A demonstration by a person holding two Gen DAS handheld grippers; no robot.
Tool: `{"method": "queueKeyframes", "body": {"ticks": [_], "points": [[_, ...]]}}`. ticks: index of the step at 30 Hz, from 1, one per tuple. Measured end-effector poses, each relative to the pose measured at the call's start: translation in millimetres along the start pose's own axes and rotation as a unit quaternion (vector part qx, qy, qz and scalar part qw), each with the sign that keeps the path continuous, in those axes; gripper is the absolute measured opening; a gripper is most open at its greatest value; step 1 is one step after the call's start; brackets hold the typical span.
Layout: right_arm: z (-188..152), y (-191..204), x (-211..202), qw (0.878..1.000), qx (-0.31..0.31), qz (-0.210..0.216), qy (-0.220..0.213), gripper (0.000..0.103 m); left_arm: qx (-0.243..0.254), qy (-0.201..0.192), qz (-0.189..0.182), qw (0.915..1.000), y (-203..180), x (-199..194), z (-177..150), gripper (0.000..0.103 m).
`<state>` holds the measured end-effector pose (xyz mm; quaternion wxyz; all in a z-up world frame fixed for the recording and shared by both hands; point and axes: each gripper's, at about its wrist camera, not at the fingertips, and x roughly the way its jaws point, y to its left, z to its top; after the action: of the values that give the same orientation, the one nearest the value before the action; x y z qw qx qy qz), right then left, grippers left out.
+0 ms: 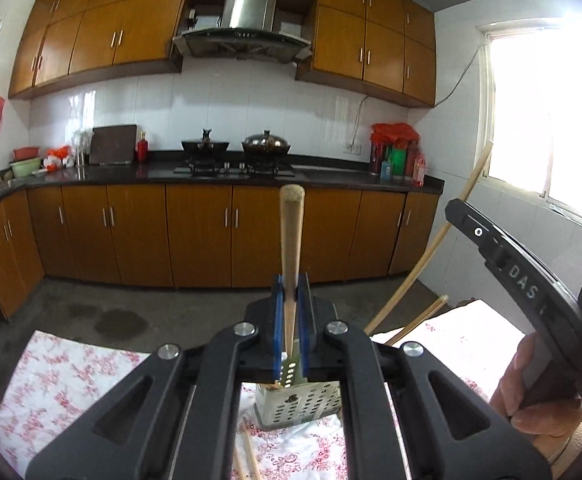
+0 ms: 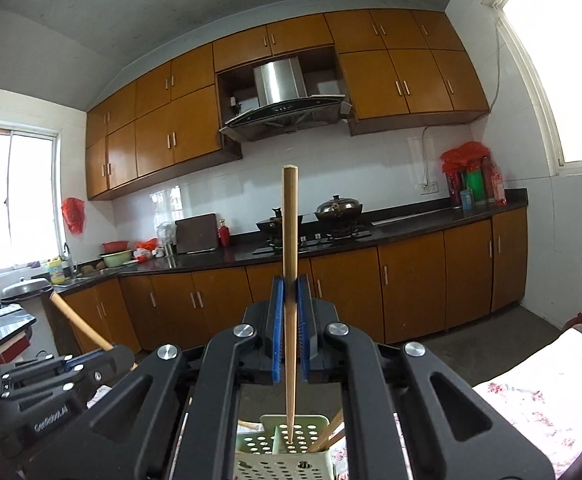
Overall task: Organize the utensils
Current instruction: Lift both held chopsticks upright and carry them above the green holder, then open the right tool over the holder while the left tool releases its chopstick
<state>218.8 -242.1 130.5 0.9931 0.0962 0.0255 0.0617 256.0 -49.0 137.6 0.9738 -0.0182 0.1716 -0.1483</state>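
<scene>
Starting with the left wrist view, we are seeing the left hand-held gripper clamped on a thick wooden utensil handle, blue pads pressed against both sides. The handle is pointing forward and up; its lower end is narrowing towards the perforated utensil holder standing on the floral-cloth worktop. Loose chopsticks are lying on the cloth just beside the holder. The other gripper's body is showing at the right edge, carrying a long thin stick.

We are judging the risk here as a slip: the handle is tapered and smooth, so it may pivot between the pads and miss the holder opening, or knock the light holder over.

Moving to the right wrist view, we are seeing the right hand-held gripper clamped on a slim wooden chopstick, with its tip sitting over a compartment of the pale green holder. More chopsticks are leaning inside already. A tilted release may wedge the stick across the rim.
</scene>
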Motion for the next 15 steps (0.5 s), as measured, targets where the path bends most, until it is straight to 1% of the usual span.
{"method": "queueKeyframes", "body": {"ticks": [5, 10, 11, 12, 13, 15], "points": [[-22.2, -1.7, 13.7, 0.999, -0.002, -0.010, 0.037, 0.008, -0.002, 0.017, -0.004, 0.9999, 7.2, 18.6, -16.6, 0.008], [-27.3, -2.5, 11.0, 0.998, 0.004, -0.010, 0.063, 0.009, -0.013, 0.034, -0.004, 0.9993, 13.5, 27.5, -26.9, 0.008], [-26.0, -2.4, 10.6, 0.998, 0.004, -0.009, 0.067, 0.010, -0.015, 0.033, -0.004, 0.9993, 14.0, 25.7, -27.7, 0.010], [-25.1, -3.2, 9.1, 0.997, 0.004, -0.008, 0.071, 0.016, -0.016, 0.033, -0.004, 0.9993, 14.8, 25.8, -27.8, 0.012], [-24.4, -3.3, 6.8, 0.997, 0.004, -0.007, 0.072, 0.029, -0.018, 0.033, -0.003, 0.9993, 16.1, 23.8, -27.1, 0.013], [-19.4, -4.0, -2.3, 0.998, 0.004, -0.010, 0.067, 0.038, -0.021, 0.029, -0.001, 0.9993, 19.6, 17.8, -26.6, 0.018]]}}
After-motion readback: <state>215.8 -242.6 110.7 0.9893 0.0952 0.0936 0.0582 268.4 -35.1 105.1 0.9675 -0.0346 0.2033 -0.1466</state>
